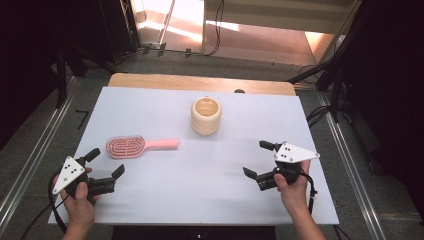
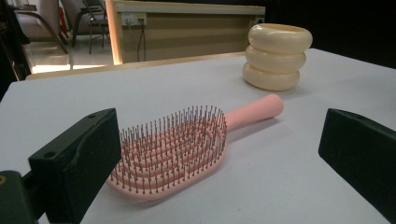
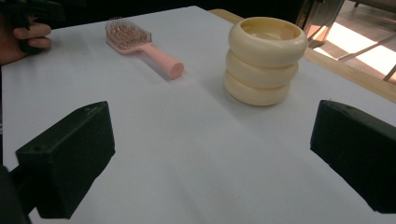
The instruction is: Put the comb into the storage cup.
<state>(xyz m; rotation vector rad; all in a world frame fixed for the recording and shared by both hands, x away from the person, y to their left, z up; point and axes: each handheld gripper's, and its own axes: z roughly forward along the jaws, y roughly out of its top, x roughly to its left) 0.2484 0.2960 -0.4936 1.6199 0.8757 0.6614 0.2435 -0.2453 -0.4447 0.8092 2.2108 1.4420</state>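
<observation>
A pink hairbrush [image 1: 140, 145] lies bristles up on the white table [image 1: 200, 200], handle pointing right; it also appears close up as the hairbrush [image 2: 182, 144] and farther off as the hairbrush [image 3: 140, 44]. A cream ribbed cup [image 1: 206, 115] stands upright behind the middle, seen too as the cup [image 2: 278, 56] and the cup [image 3: 265, 58]. My left gripper [image 1: 105, 163] is open just in front of the brush head, nothing between its jaws. My right gripper [image 1: 258, 159] is open at the right, empty, facing the cup from a distance.
The white sheet covers a wooden table whose far edge [image 1: 200, 82] shows behind the cup. Grey floor and metal rails [image 1: 30, 160] run along both sides. Cables trail on the floor at the right.
</observation>
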